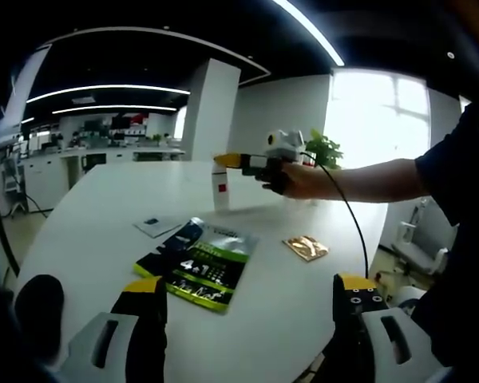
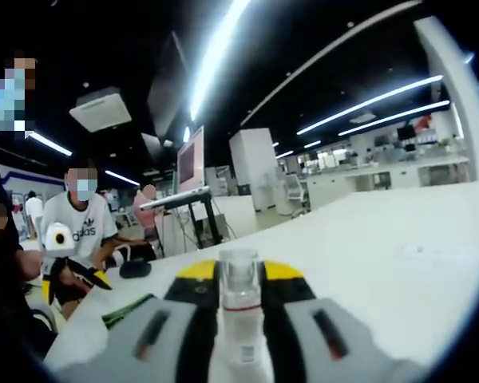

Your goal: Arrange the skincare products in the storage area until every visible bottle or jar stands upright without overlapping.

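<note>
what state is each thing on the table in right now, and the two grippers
clear bottle: upright, clamped between the right gripper's jaws
right gripper: shut on the clear bottle, above the white table
left gripper: open, holding nothing
green sachet: lying flat
gold packet: lying flat
small card: lying flat

The green and black packet (image 1: 198,264) lying on the bench (image 1: 303,303) bears large white figures reading "4" and "1"; its smaller print is too blurred to read. Nothing else is legible.
</note>
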